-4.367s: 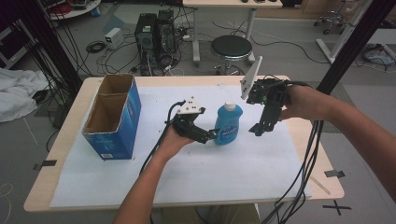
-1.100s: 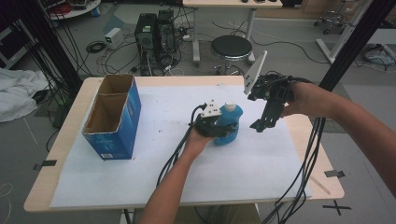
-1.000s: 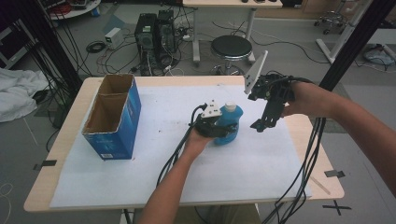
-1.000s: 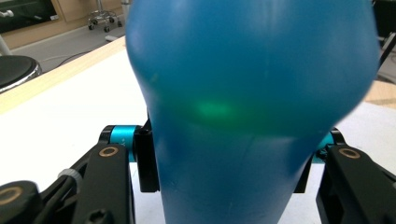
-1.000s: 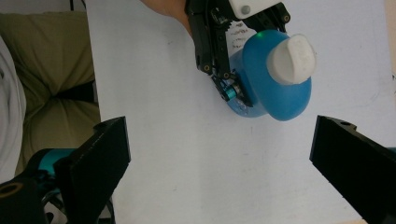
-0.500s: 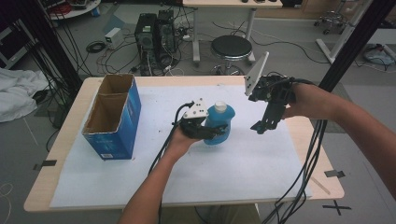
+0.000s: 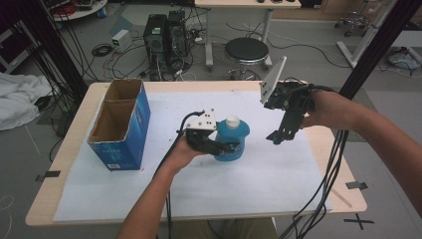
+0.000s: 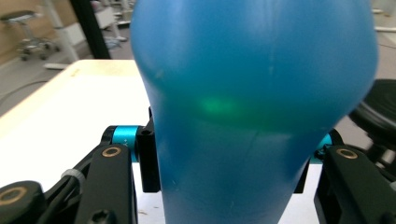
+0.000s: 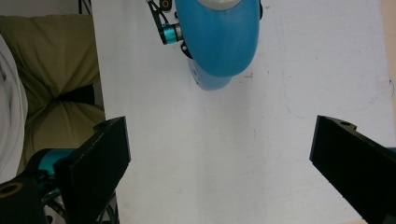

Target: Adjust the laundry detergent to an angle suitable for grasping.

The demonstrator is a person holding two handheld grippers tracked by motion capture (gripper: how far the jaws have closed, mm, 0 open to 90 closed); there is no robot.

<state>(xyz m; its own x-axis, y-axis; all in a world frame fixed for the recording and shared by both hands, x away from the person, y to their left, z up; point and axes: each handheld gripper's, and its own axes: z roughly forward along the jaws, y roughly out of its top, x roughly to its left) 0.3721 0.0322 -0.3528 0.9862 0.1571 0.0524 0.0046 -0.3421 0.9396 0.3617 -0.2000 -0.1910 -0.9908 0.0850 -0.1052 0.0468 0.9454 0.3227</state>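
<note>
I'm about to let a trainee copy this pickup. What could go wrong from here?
The left gripper pinches the blue bottle low on its rounded body, so it might tip or slip out. The right gripper hangs open close by; the hands could collide. The cardboard box stands close enough to get bumped.

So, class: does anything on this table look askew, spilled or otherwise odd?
Nothing is spilled. The blue bottle leans off upright, clamped in the left gripper. The right gripper hangs open above the white sheet. The blue cardboard box stands open-topped.
</note>
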